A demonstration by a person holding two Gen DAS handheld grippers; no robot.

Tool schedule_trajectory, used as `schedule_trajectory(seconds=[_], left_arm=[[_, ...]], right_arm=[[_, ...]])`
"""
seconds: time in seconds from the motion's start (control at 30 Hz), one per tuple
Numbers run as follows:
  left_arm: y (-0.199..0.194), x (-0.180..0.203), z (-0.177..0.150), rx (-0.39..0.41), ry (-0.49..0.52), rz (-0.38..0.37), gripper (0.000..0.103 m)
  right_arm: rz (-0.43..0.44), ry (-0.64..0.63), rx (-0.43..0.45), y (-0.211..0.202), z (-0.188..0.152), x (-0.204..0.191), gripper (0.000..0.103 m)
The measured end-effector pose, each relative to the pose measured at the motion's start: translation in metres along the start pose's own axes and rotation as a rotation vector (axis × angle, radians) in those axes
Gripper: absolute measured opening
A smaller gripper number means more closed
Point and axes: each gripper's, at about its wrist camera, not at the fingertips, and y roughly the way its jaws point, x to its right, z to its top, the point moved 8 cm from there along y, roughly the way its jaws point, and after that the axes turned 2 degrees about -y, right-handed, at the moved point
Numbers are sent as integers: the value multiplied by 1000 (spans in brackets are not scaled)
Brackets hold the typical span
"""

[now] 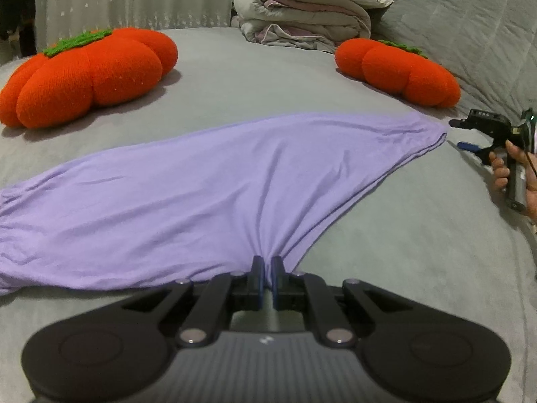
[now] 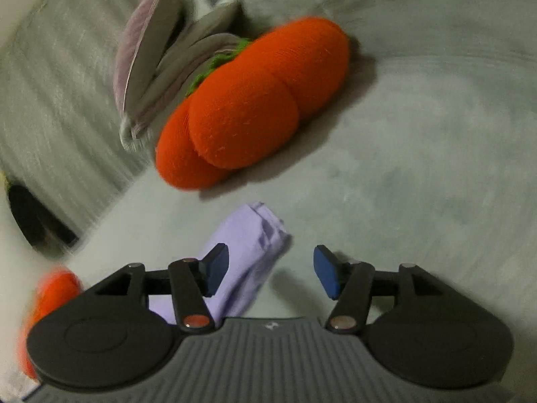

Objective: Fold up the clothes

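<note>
A lilac garment (image 1: 188, 194) lies spread across the grey bed. My left gripper (image 1: 267, 262) is shut on a bunched fold at its near edge, and creases fan out from the pinch. At the garment's far right corner, my right gripper (image 1: 459, 134) shows in a person's hand (image 1: 503, 168), just clear of the cloth. In the right wrist view, tilted and blurred, my right gripper (image 2: 272, 270) stands open, and the garment's folded corner (image 2: 250, 245) lies on the bed between its blue pads without touching them.
Two orange pumpkin-shaped cushions sit on the bed, one at the far left (image 1: 87, 74), one at the far right (image 1: 399, 70). A pile of folded bedding (image 1: 308, 13) with a pillow on top stands at the back. A grey quilted backrest (image 1: 470, 33) rises on the right.
</note>
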Motion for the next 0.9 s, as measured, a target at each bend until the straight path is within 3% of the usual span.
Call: schedule_trajectory(seconds=[0.03, 0.1, 0.17, 0.23, 0.27, 0.3, 0.33, 0.5, 0.7, 0.8, 0.83, 0.9], left_arm=[[-1, -2, 1, -3, -17, -14, 6], [-1, -5, 1, -9, -57, -37, 26], [0, -7, 1, -14, -87, -49, 28], [3, -3, 0, -16, -79, -30, 27], [4, -1, -1, -17, -72, -23, 28], [5, 0, -1, -18, -66, -18, 28], [6, 1, -1, -19, -63, -18, 28], [4, -2, -2, -33, -67, -47, 28], [4, -6, -1, -36, -83, -70, 31], [2, -8, 0, -35, -95, -89, 37], [1, -9, 0, -31, -102, -95, 38], [-4, -11, 3, -18, -123, -108, 39]], right_arm=[[-3, 16, -9, 3, 1, 0, 60], [-18, -39, -23, 9, 0, -9, 61], [-34, -95, -37, 15, -1, -19, 59], [-73, -162, -42, 22, -2, -27, 34], [-100, -198, -50, 26, -2, -29, 28], [-140, -248, -50, 29, -3, -31, 10], [-167, -285, -48, 31, -4, -32, 4], [-196, -337, 43, 13, 10, -34, 1], [-254, -405, -10, 37, -4, -20, 2], [-244, -396, -11, 32, 2, -18, 7], [-256, -396, -5, 29, 5, -17, 15], [-255, -381, 14, 24, 13, -17, 17]])
